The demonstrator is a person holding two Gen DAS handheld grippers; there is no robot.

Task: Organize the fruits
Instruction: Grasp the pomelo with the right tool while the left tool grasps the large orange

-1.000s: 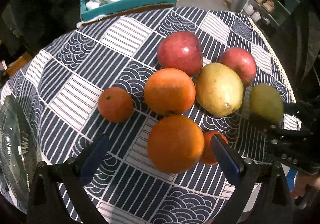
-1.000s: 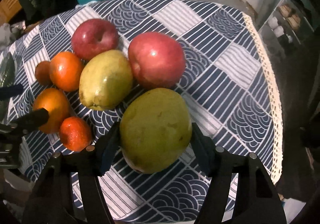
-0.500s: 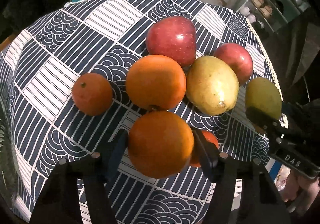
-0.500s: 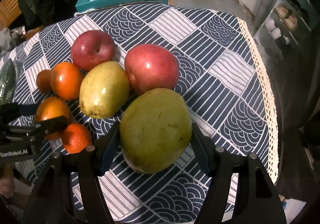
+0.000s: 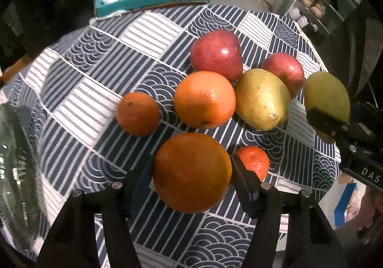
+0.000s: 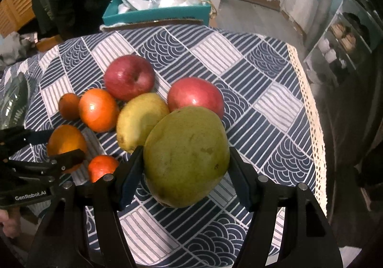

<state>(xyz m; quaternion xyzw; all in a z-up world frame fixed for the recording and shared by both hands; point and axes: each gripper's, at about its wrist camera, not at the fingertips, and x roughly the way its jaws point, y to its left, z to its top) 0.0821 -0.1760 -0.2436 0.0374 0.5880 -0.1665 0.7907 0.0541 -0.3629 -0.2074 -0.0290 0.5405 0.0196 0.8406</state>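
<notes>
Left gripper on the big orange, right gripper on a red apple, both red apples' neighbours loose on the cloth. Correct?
One error: the right gripper holds the green mango, not a red apple; the right wrist view shows it. Both red apples lie on the tablecloth. The left gripper's fingers are closing on the big orange.

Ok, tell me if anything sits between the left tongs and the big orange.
Nothing does. The left tongs are closing with the big orange directly between both pads. A small tangerine lies just behind the right-hand pad, outside the grip.
</notes>
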